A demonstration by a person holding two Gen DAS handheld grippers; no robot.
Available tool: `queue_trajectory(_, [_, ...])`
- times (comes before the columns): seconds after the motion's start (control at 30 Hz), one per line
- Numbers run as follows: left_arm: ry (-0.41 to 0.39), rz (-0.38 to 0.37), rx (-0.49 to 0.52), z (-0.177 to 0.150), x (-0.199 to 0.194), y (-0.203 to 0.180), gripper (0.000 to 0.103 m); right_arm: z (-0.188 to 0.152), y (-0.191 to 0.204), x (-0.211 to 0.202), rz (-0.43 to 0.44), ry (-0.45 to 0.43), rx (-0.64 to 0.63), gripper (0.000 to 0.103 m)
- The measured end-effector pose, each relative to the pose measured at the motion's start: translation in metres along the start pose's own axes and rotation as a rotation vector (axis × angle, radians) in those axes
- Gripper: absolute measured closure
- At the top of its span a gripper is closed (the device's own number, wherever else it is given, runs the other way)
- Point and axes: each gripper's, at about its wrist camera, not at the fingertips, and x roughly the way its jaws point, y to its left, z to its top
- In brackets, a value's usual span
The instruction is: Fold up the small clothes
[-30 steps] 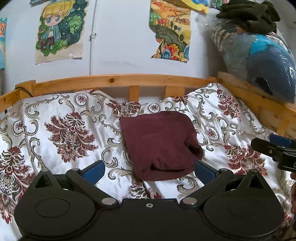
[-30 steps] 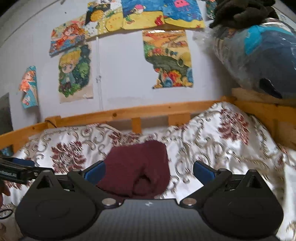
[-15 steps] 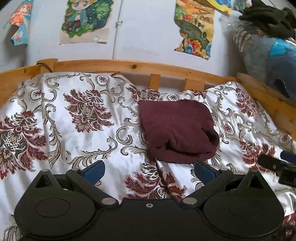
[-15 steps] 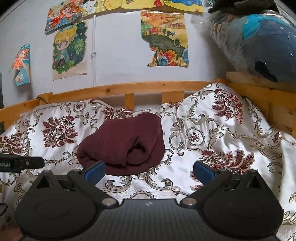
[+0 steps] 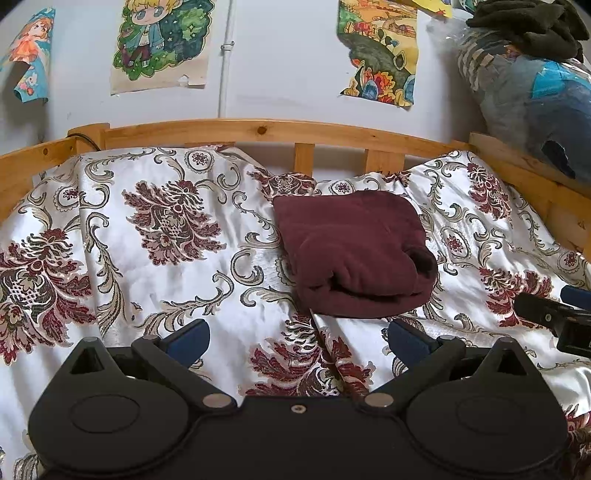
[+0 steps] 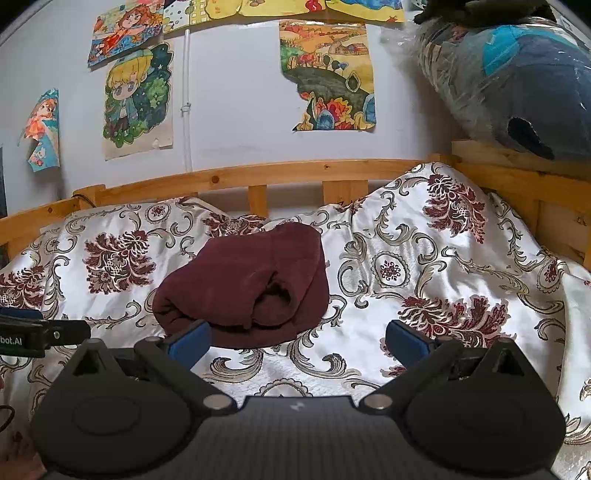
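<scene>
Maroon garment [image 5: 352, 253] lies folded on the bedspread [image 5: 155, 266]; left gripper [image 5: 297, 338] and right gripper [image 6: 295, 338] hover wide, empty; I'd just press its bulging front edge flat.

Open floral satin bedspread [image 5: 155, 280] lies left of the folded maroon fleece garment [image 5: 351, 254]. The curved wooden bed rail [image 5: 258, 131] blocks the far side; a plastic-wrapped bundle [image 6: 517, 85] overhangs on the right.

This is a bedroom in a home. A wooden bed [image 5: 258, 129] with a slatted rail stands against a pale wall [image 5: 280, 55], spread with a shiny floral cover [image 5: 166, 266]. Cartoon drawings [image 5: 162, 40] on paper hang on the wall, some torn at the edges. A bagged bundle [image 6: 517, 85] sits on the rail at the right, with dark clothes [image 5: 535, 26] on top.
</scene>
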Motion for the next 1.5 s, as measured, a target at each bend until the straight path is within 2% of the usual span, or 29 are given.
queue_trajectory(1.5, [0.027, -0.007, 0.008, -0.0026, 0.0036, -0.0024, 0.001, -0.0005, -0.0001, 0.0007, 0.001, -0.001, 0.001, 0.0])
